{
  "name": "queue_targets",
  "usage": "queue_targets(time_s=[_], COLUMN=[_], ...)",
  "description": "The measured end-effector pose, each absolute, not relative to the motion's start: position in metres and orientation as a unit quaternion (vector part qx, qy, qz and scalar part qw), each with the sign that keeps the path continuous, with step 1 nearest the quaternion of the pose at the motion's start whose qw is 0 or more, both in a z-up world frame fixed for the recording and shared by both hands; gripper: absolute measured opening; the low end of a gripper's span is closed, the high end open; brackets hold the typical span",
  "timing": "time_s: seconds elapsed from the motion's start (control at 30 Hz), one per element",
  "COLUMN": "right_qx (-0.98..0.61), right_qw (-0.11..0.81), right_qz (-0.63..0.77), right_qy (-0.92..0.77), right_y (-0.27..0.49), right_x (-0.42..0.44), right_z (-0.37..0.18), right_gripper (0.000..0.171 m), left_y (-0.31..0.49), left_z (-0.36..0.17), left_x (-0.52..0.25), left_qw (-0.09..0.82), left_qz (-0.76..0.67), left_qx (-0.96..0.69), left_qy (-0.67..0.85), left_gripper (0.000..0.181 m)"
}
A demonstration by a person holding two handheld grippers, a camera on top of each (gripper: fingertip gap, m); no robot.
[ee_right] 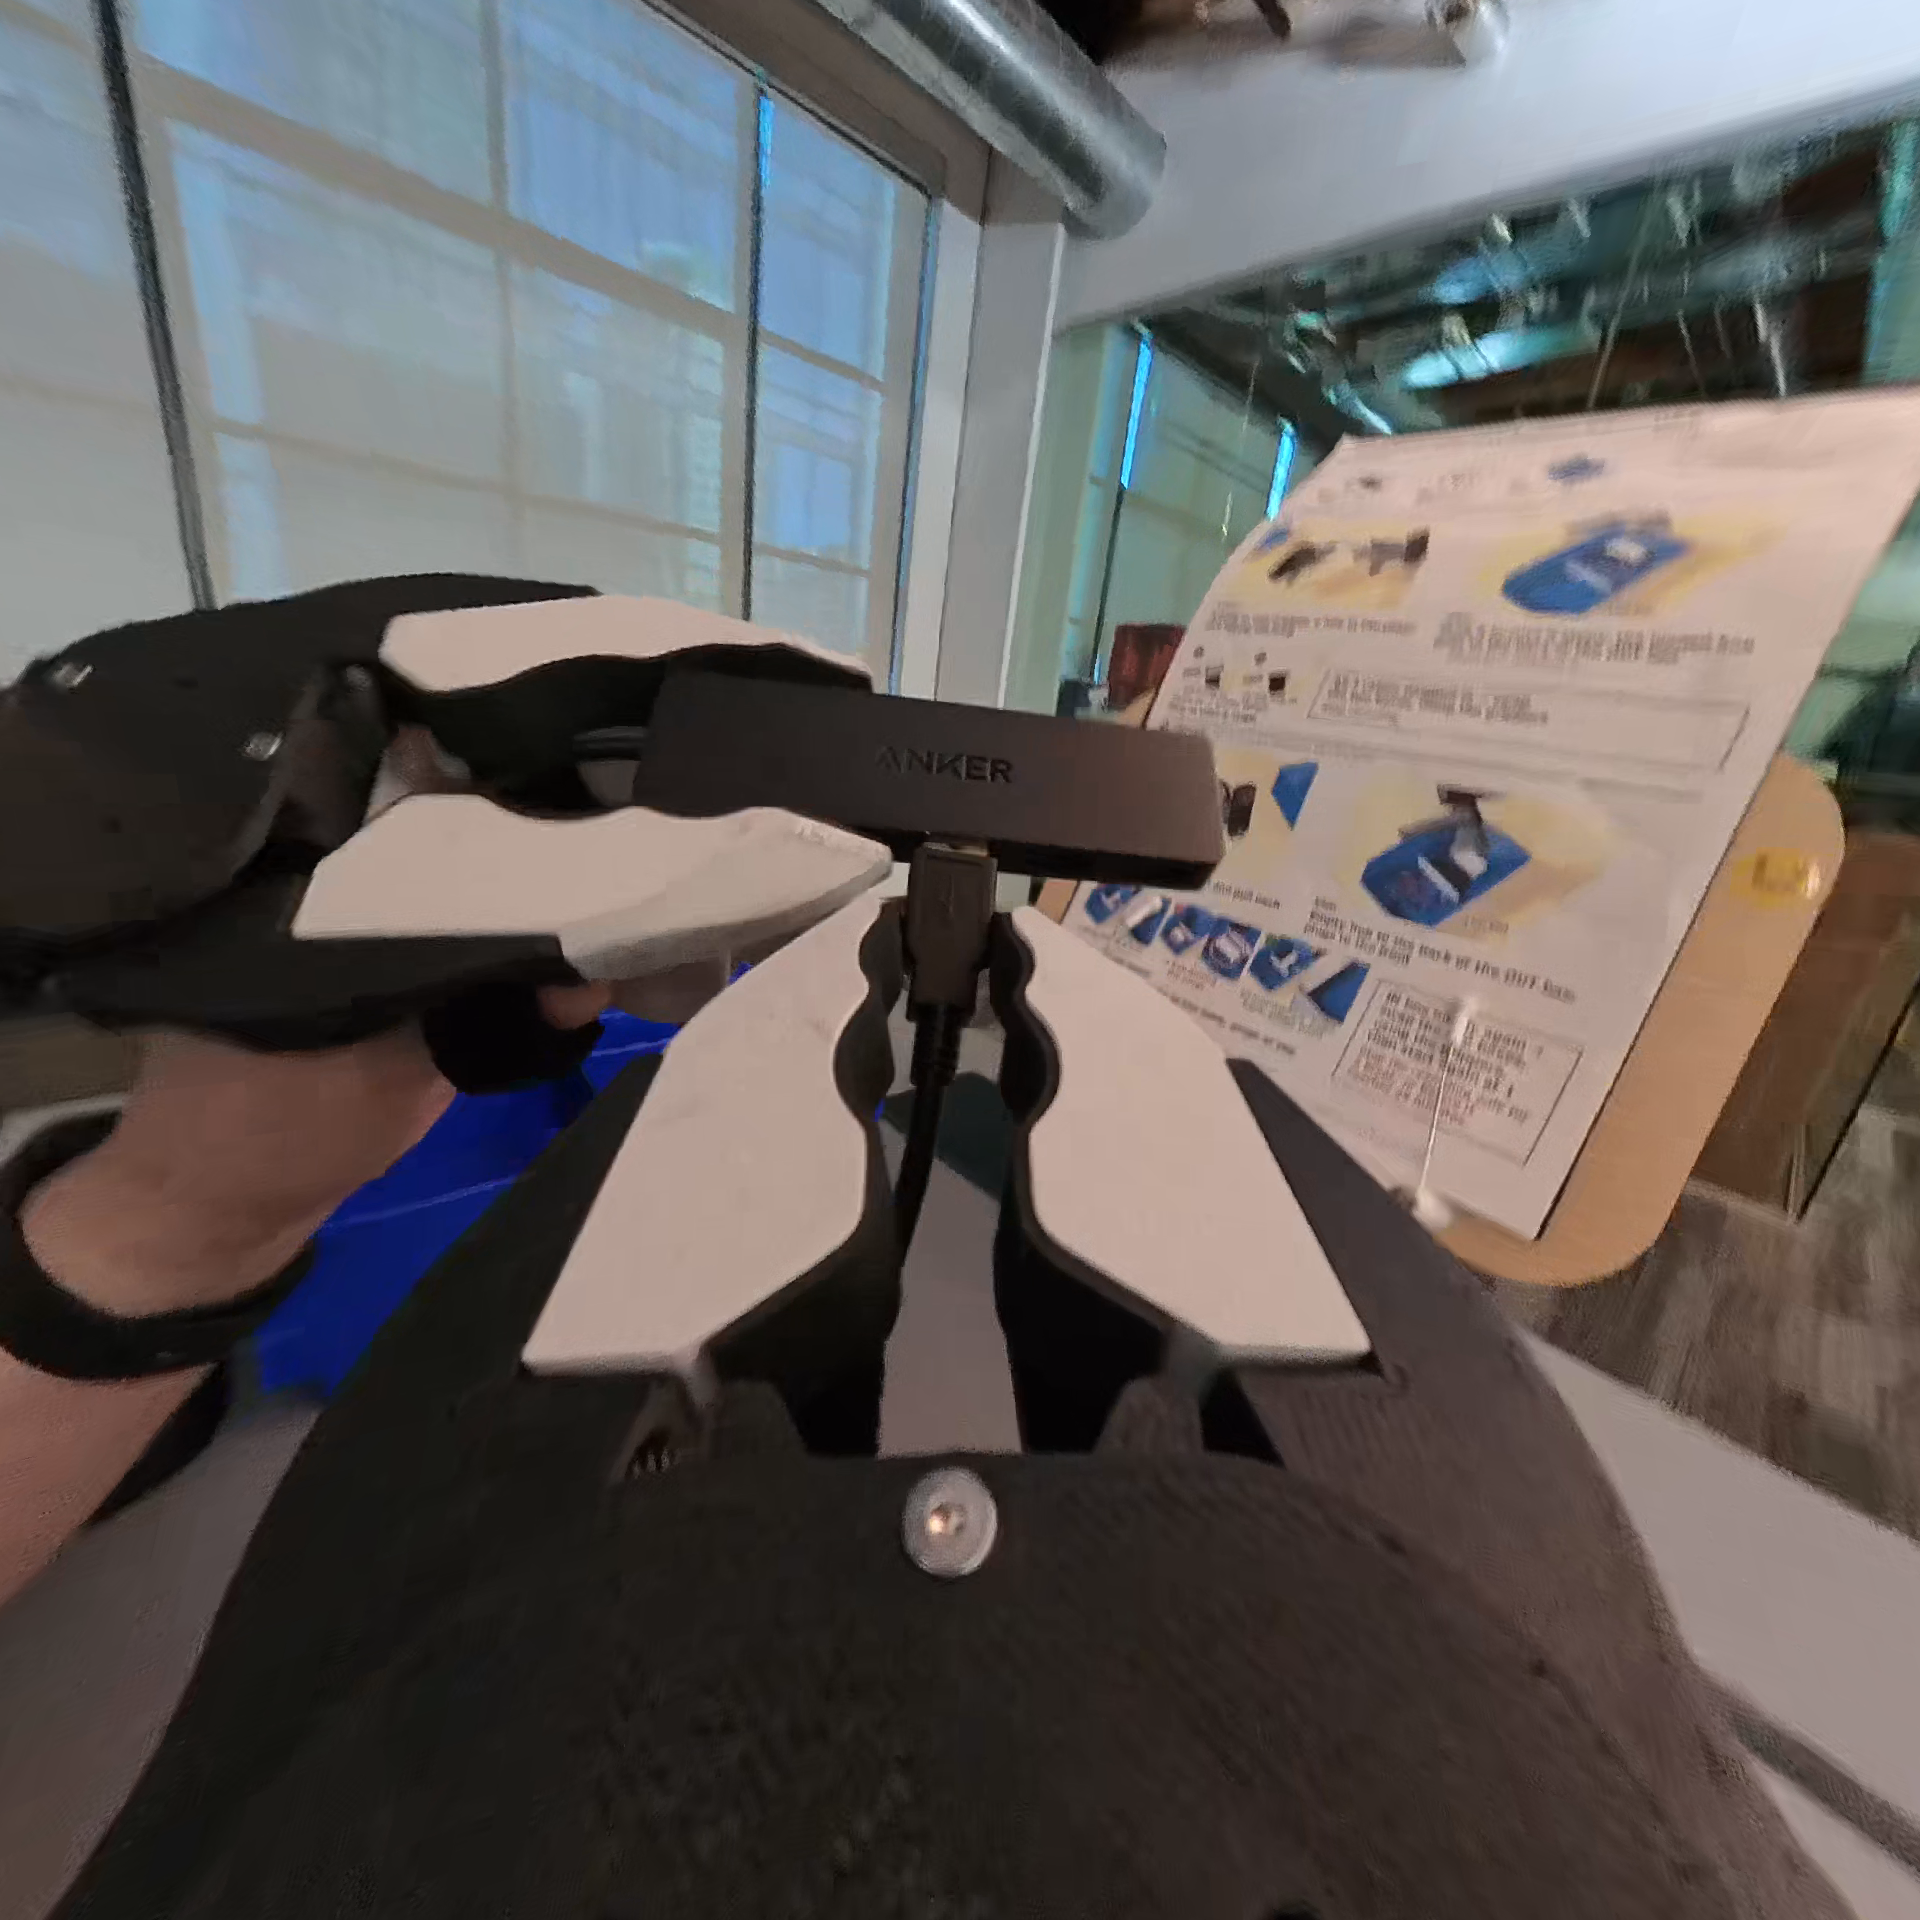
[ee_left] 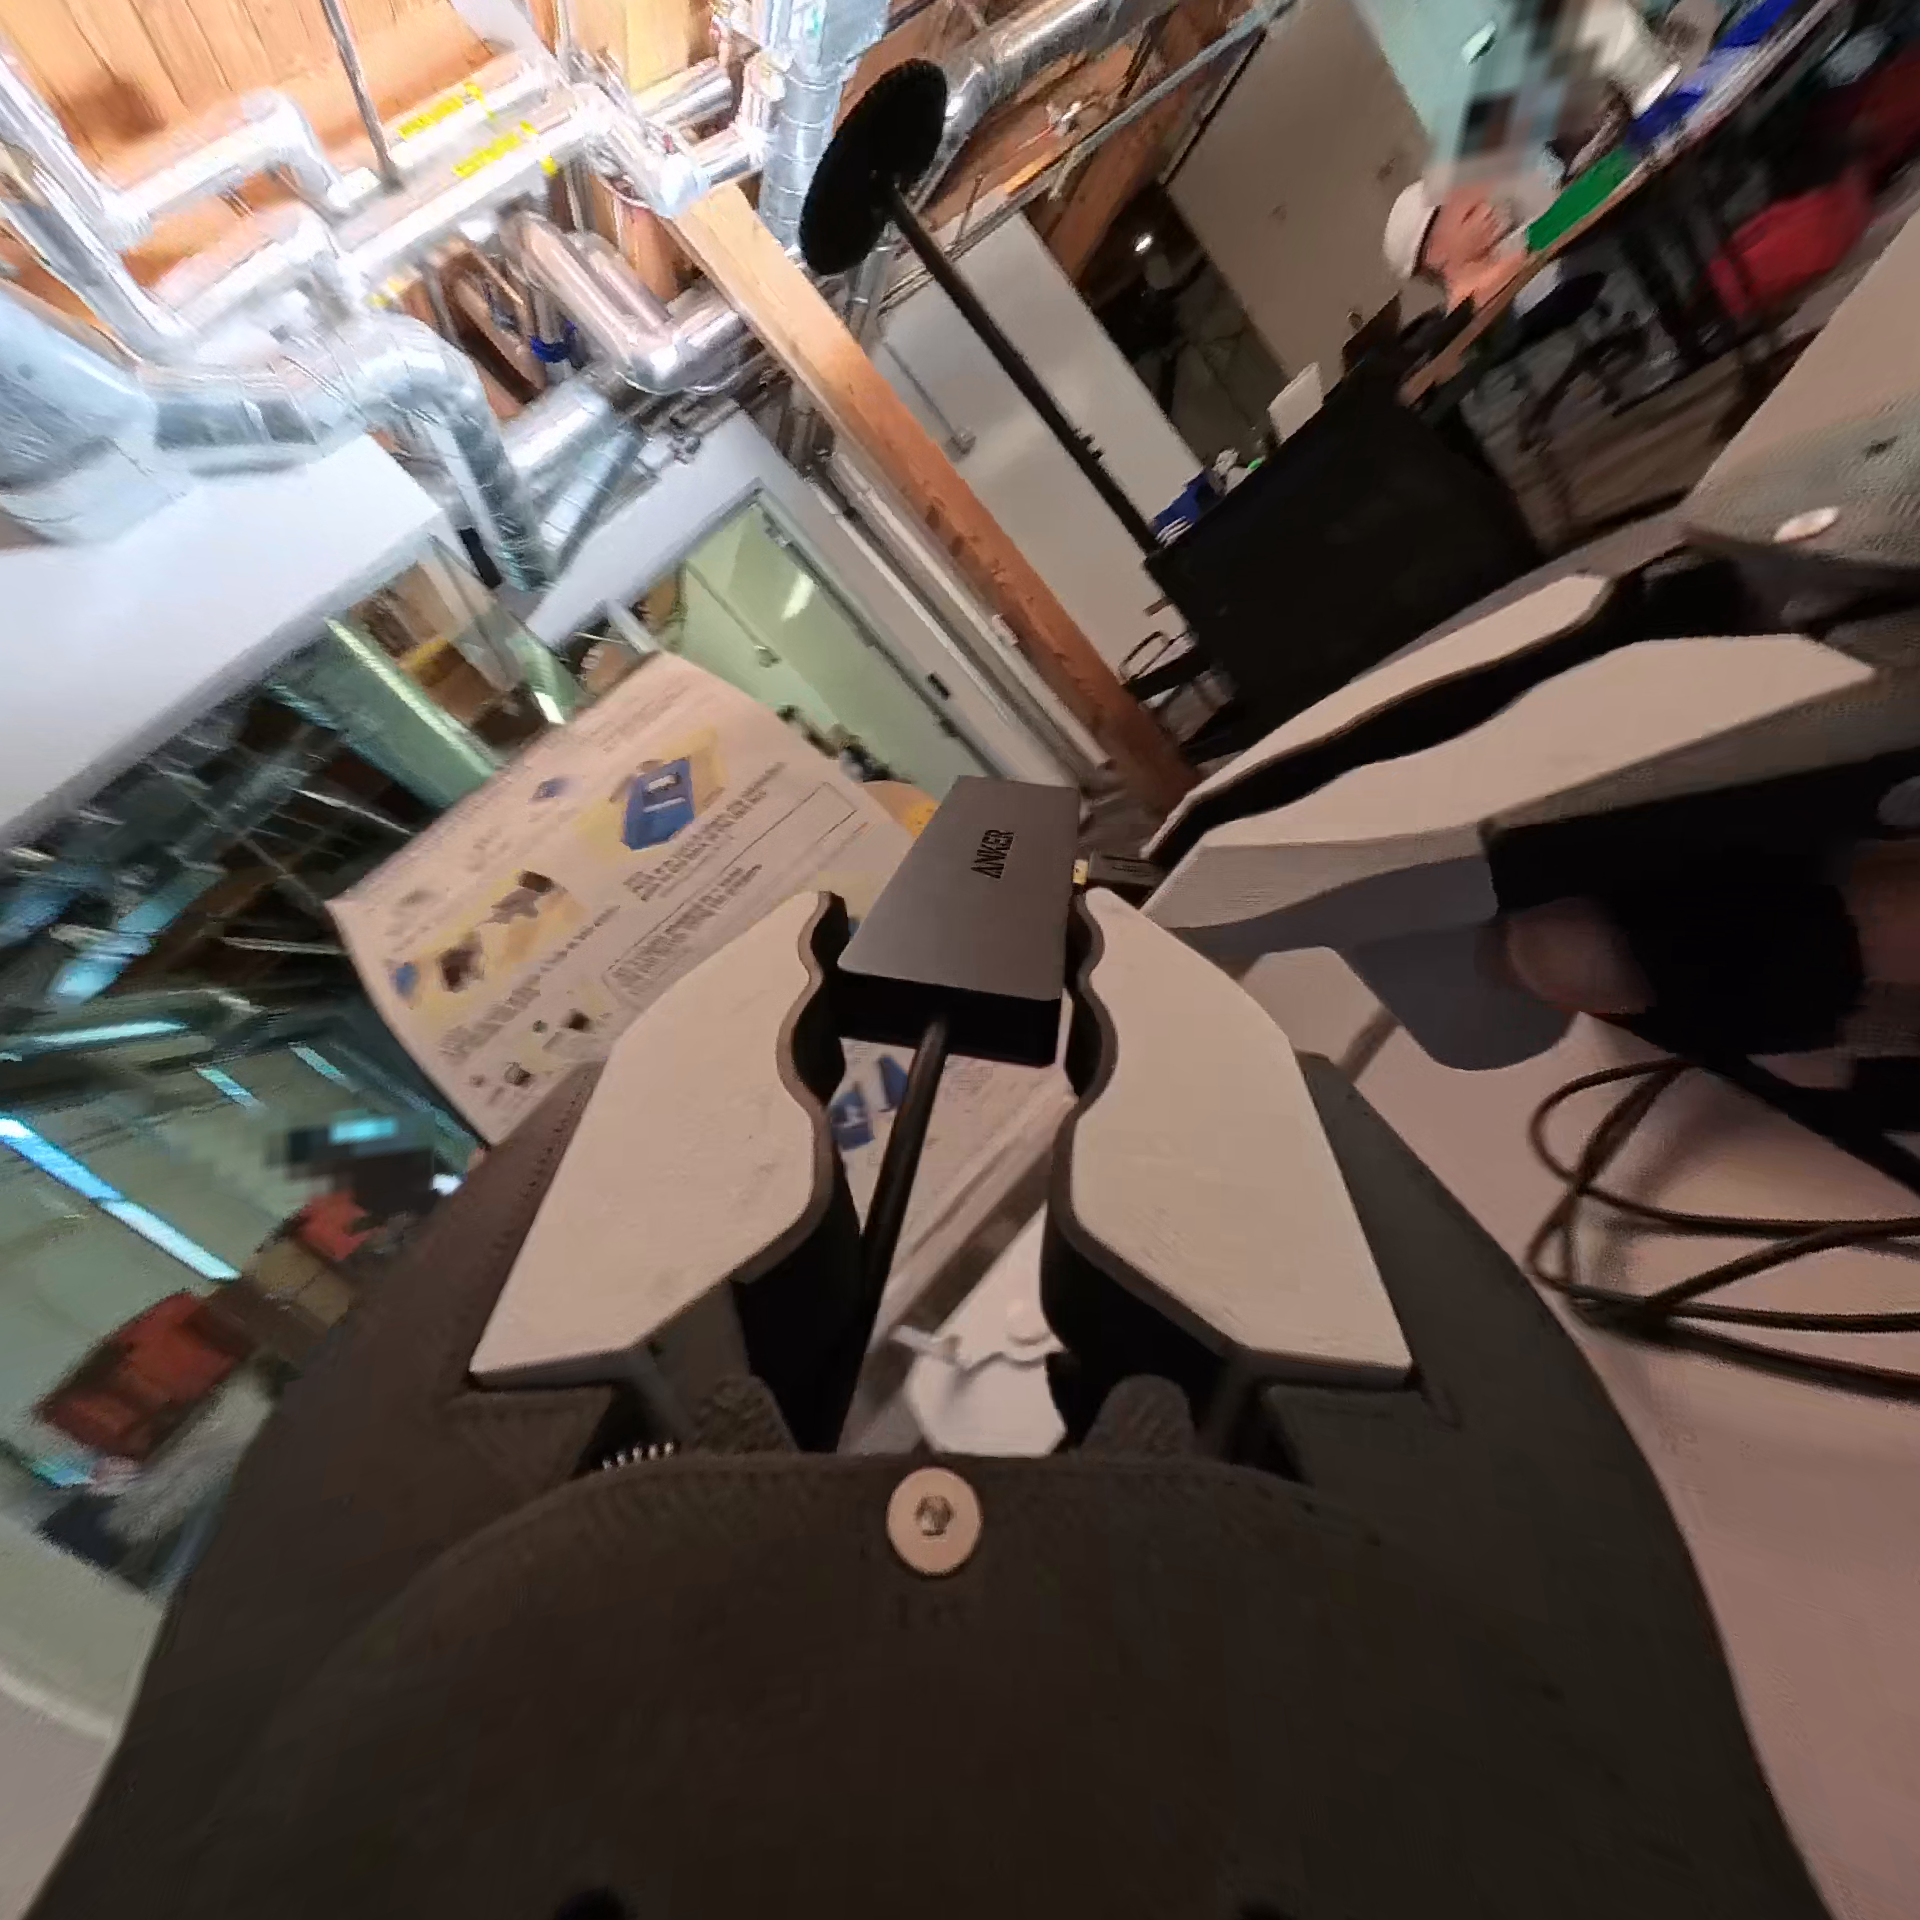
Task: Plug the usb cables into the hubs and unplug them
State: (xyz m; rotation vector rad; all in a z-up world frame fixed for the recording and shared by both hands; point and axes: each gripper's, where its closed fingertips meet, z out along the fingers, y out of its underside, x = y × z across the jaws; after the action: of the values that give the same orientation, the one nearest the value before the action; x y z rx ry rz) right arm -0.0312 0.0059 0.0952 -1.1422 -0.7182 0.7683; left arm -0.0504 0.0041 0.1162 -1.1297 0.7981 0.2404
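Observation:
My left gripper (ee_left: 954, 940) is shut on the near end of a black USB hub (ee_left: 971, 899) and holds it in the air; the hub's own black cable (ee_left: 909, 1122) hangs back between the fingers. In the right wrist view the hub (ee_right: 935, 774) runs across the middle, held from the left by the left gripper (ee_right: 873, 769). My right gripper (ee_right: 945, 951) is shut on a black USB plug (ee_right: 948, 914) whose tip sits in a port on the hub's side. In the left wrist view the right gripper (ee_left: 1169, 862) comes in from the right with the plug (ee_left: 1112, 868) at the hub's edge.
A printed instruction sheet on a board (ee_right: 1507, 779) stands behind the hub, also in the left wrist view (ee_left: 623, 883). Coiled dark cables (ee_left: 1714, 1226) lie on the white table (ee_left: 1714, 1558) at the right. A blue bin (ee_right: 436, 1195) sits below the left hand.

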Motion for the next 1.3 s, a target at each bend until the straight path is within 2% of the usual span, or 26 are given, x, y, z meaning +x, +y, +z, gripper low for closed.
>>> queue_targets(time_s=[0.07, 0.17, 0.27, 0.4, 0.53, 0.7, 0.83, 1.03, 1.2, 1.3], right_qx=[-0.534, -0.541, -0.487, -0.482, -0.543, -0.571, -0.536, -0.537, -0.552, -0.595], right_qw=[0.709, 0.704, 0.725, 0.709, 0.702, 0.62, 0.706, 0.672, 0.671, 0.659], right_qz=[0.352, 0.363, 0.362, 0.369, 0.307, 0.455, 0.309, 0.367, 0.322, 0.331], right_qy=[-0.298, -0.284, -0.326, -0.359, -0.344, -0.288, -0.345, -0.353, -0.377, -0.32], right_y=[0.008, 0.008, 0.0, -0.001, 0.009, 0.006, 0.004, -0.001, 0.004, 0.006], right_x=[-0.031, -0.032, -0.032, -0.031, -0.034, -0.035, -0.035, -0.034, -0.031, -0.033], right_z=[0.093, 0.093, 0.1, 0.099, 0.09, 0.091, 0.095, 0.098, 0.094, 0.09], right_gripper=[0.018, 0.017, 0.017, 0.018, 0.018, 0.018, 0.018, 0.018, 0.018, 0.017], left_y=[0.004, 0.007, 0.0, 0.002, 0.009, 0.007, 0.006, 0.002, 0.004, 0.006], left_z=[0.116, 0.114, 0.119, 0.117, 0.113, 0.115, 0.116, 0.12, 0.118, 0.116], left_x=[-0.05, -0.052, -0.053, -0.053, -0.055, -0.056, -0.058, -0.057, -0.053, -0.055], left_qw=[0.762, 0.759, 0.764, 0.756, 0.751, 0.752, 0.754, 0.759, 0.758, 0.757], left_qz=[0.137, 0.08, 0.053, 0.017, 0.095, 0.074, 0.017, 0.023, 0.067, 0.094], left_qx=[-0.515, -0.536, -0.53, -0.544, -0.541, -0.544, -0.55, -0.542, -0.537, -0.532], left_qy=[0.368, 0.362, 0.364, 0.364, 0.366, 0.365, 0.358, 0.36, 0.364, 0.366], left_gripper=[0.04, 0.04, 0.04, 0.04, 0.04, 0.039, 0.04, 0.04, 0.04, 0.04])
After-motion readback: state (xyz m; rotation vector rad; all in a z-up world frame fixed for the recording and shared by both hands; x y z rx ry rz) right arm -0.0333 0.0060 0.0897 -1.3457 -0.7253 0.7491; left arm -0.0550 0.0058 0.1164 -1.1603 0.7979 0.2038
